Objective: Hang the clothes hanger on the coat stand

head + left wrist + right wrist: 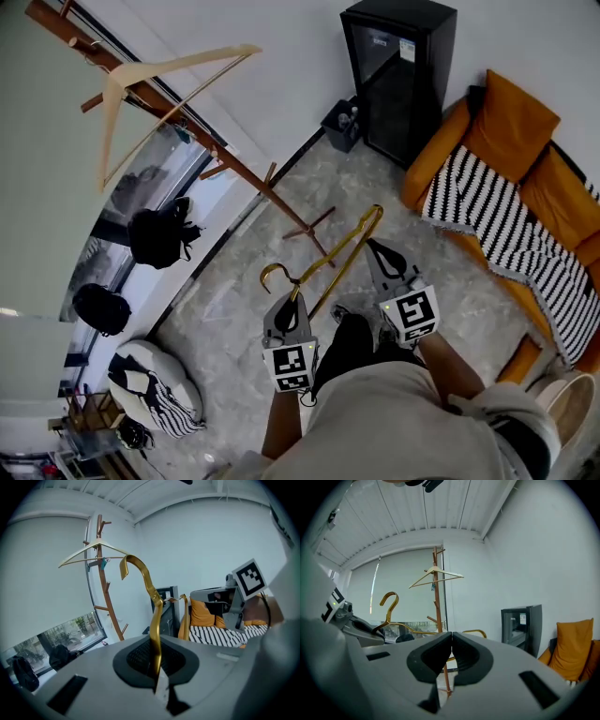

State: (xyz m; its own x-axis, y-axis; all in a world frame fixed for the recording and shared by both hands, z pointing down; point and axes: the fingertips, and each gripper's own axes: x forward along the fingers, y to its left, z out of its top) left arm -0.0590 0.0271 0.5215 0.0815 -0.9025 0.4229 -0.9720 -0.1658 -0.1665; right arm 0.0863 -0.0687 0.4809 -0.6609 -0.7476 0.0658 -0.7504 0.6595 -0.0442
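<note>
Two risks. Head view: left gripper (293,296) clamps the gold hanger (337,258) at its neck, well apart from the coat stand (246,175). Left gripper view: such a thin grip may swivel. Right gripper view: right gripper (452,635) is closed, empty; the hook (389,603) may knock the pale hanger (436,573).

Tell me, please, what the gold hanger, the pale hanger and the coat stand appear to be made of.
Gold hanger: probably metal; it is a thin rod with a glossy gold sheen.
Pale hanger: likely light wood, with flat, broad arms and a matte look.
Coat stand: seemingly wood, reddish-brown and matte, with angled pegs.
</note>
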